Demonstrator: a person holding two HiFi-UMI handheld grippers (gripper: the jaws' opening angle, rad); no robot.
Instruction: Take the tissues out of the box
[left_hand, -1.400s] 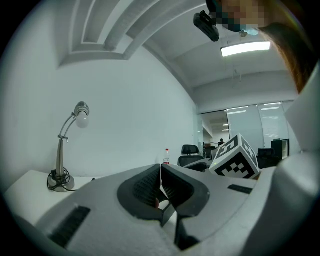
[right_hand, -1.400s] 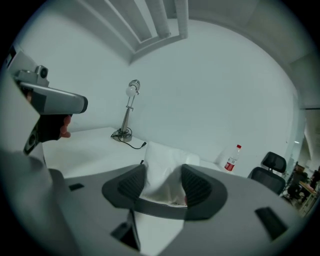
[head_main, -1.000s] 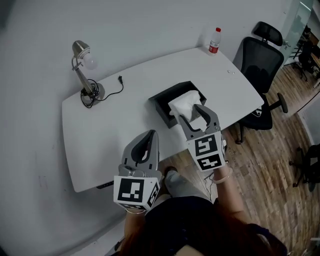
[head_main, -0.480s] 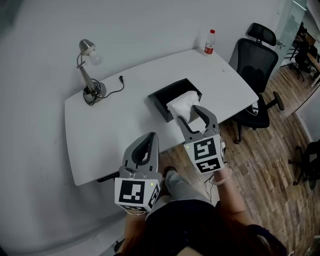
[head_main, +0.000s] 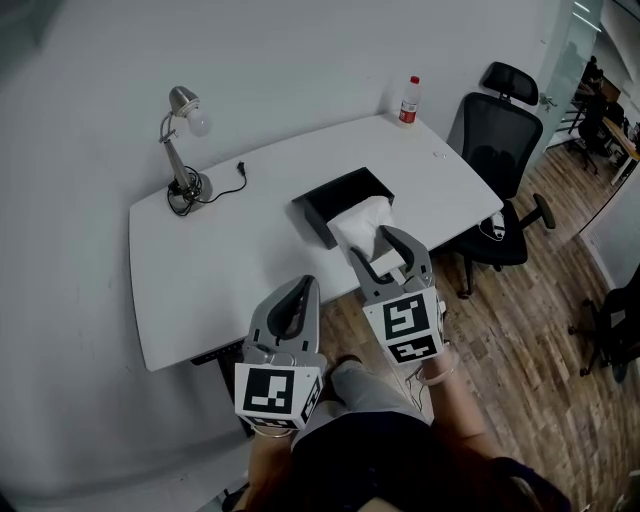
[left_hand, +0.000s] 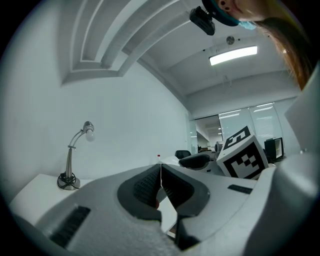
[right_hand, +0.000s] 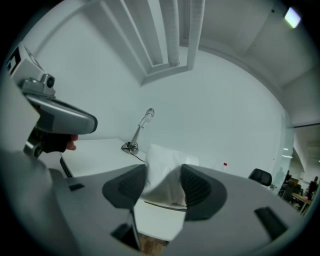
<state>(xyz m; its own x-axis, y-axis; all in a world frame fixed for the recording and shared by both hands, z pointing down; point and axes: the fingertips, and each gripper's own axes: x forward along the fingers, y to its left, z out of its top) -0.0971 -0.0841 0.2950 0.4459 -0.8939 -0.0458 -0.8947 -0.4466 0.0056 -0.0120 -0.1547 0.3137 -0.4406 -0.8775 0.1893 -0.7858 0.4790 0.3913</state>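
Note:
A black tissue box (head_main: 335, 192) stands on the white table (head_main: 200, 280) near its front edge. A white tissue (head_main: 358, 215) sticks up out of it. My right gripper (head_main: 378, 243) hovers just in front of the box, open. In the right gripper view the tissue (right_hand: 162, 165) shows in the gap between the jaws of that gripper (right_hand: 162, 182), and I see no pad pressing on it. My left gripper (head_main: 303, 287) hangs lower left, off the table's front edge. Its jaws meet with nothing held in the left gripper view (left_hand: 160, 172).
A desk lamp (head_main: 183, 150) with its loose cord stands at the table's far left. A red-capped bottle (head_main: 408, 100) sits at the far right corner. A black office chair (head_main: 495, 170) is to the right on the wooden floor (head_main: 520, 300).
The head view has shifted, so the table sits a little higher and further left. Both grippers keep their jaws as before, the right one still facing the tissue.

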